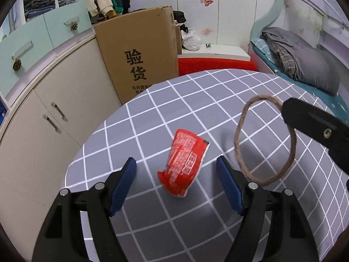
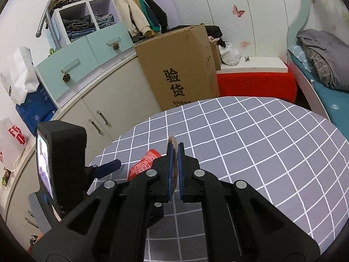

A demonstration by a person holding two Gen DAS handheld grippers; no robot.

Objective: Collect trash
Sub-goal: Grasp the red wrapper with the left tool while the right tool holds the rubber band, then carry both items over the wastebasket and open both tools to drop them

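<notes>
Your left gripper (image 1: 176,181) stood wide around the red wrapper (image 1: 184,162) on the bench (image 1: 218,91); lowering squarely suited it, your right gripper (image 2: 175,152) clamping the hair tie (image 1: 265,139) beside it

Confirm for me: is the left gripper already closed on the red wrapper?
No, the left gripper stands open, its pads apart on either side of the red wrapper.

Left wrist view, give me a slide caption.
Open left gripper frames a red wrapper on the checked table; right gripper holds a brown loop.
</notes>
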